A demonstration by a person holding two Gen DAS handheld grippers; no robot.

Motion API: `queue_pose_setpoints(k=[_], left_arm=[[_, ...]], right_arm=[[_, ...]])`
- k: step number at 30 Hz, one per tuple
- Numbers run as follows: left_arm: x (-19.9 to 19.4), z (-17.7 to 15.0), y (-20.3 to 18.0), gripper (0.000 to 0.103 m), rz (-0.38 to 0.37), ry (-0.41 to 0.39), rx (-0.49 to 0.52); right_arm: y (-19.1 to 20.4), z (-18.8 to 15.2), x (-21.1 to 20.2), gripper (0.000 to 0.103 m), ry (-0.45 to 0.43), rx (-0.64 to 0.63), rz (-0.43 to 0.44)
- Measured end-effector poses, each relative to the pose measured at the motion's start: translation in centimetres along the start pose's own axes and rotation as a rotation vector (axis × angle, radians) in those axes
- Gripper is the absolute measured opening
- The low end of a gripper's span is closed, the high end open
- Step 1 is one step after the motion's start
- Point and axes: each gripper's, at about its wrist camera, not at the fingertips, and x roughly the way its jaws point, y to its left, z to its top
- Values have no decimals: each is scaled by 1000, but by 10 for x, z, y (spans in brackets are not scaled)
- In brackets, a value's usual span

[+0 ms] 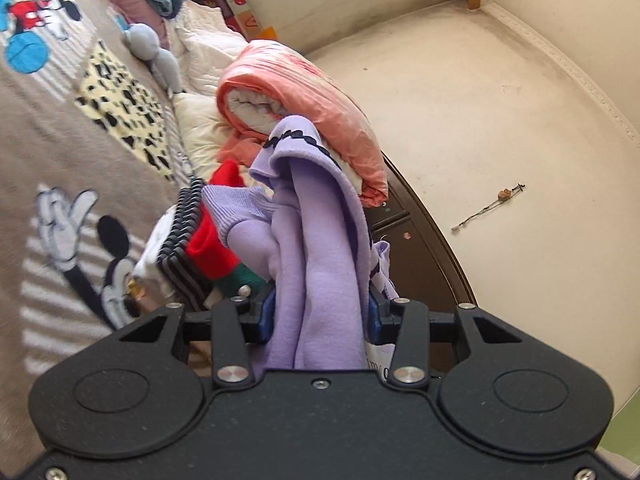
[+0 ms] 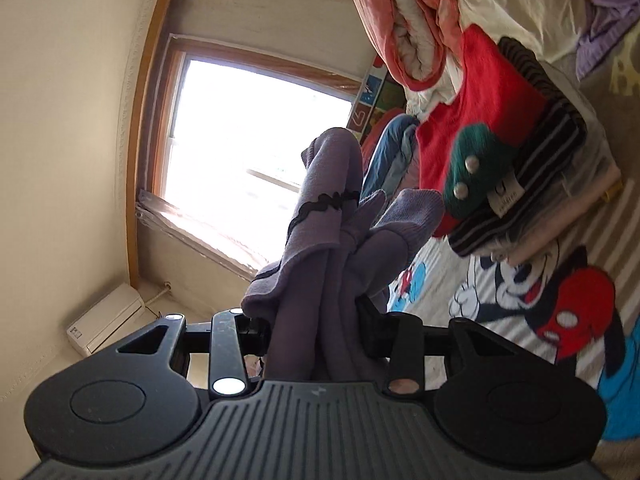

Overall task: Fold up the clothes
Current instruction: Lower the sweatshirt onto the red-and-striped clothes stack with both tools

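While you hold the lilac garment point(image 1: 320, 264) bunched in both tools, it sits lifted above the bed, its thick folds filling each grip. Your left gripper point(image 1: 321, 316) has its jaws clenched on a wad of the fabric, blue pads pressed into it on both sides, with a ribbed cuff and a black scalloped trim spilling forward. Your right gripper point(image 2: 316, 326) is likewise clamped on the same garment point(image 2: 332, 248), jaws only as far apart as the cloth forces them. Just beside it lies a stack of folded clothes point(image 2: 516, 168), red on top over a dark striped piece. Behind that rests a rolled orange quilt point(image 1: 312, 92). Under everything spreads the Mickey Mouse blanket point(image 1: 60, 168). To the left tool's right, the dark bed frame point(image 1: 424, 240) edges open cream floor point(image 1: 480, 120).
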Motion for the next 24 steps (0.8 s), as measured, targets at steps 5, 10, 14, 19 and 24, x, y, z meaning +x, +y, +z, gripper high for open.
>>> queue_pose_setpoints(k=[5,10,14,19,24], left_arm=[[65,36,-13,40,-57,47,47],[108,62,-11,40,-79,63,68],[131,73,9,40,-71,72,39],[172,66,78,43,205,161,-52],[168,63,86,49,170,150,-53]], right_arm=[[-11,77,-1,42,-86,12,17],[-29,134,14,42,-153,34,38],[-51,160,31,42,-178,81,54],[-112,160,46,41,-221,197,-10],[-163,139,46,37,-246,277,-90]])
